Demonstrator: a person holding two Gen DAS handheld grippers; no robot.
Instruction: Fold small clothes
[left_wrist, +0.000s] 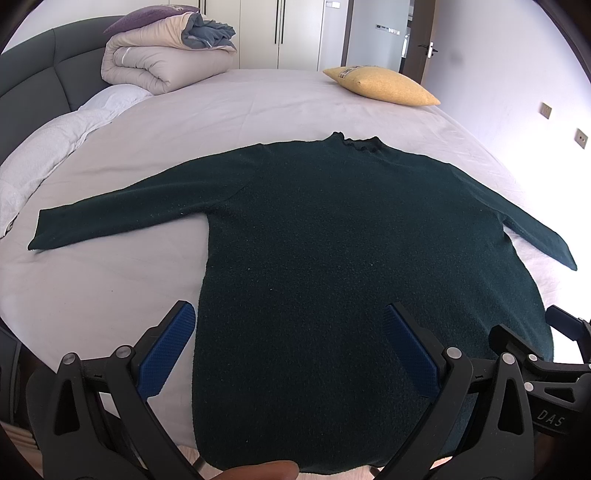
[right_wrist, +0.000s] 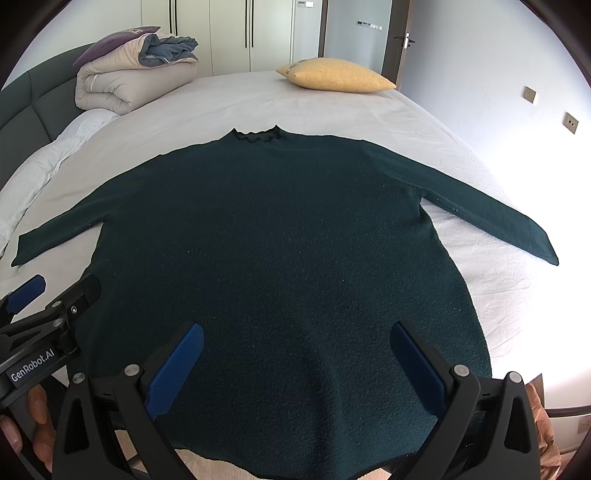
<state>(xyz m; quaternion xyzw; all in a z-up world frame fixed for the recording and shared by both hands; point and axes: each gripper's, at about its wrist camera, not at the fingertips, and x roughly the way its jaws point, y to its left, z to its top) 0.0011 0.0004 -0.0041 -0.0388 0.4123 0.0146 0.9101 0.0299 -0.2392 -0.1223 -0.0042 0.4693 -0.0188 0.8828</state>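
2 grippers hover over the near hem of a dark green sweater (left_wrist: 332, 229) that lies flat on the bed (left_wrist: 229, 107), sleeves spread out toward 9 and 3 o'clock and the frilled collar pointing to 12.

From my left gripper (left_wrist: 291, 332) I see its jaws spread wide and holding nothing; the blue pad (left_wrist: 168, 354) on one finger sits over bare sheet just beside the sweater's side edge, the other over the knit itself. At 3 o'clock in that view the right gripper pokes in, close beside the hem corner.

From my right gripper (right_wrist: 295, 354) the jaws are likewise wide apart with nothing between them, both fingers above the lower body of the sweater. Whether either pair of tips touches the cloth, I cannot tell. At 8 o'clock in that view I see the left gripper from the side, with a hand (right_wrist: 29, 424) on its grip.

Farther up the bed, a rolled beige duvet (left_wrist: 162, 62) rests at 11 o'clock against the dark headboard (left_wrist: 40, 81), and a yellow pillow (left_wrist: 384, 85) lies at 1 o'clock, well apart from the sweater.
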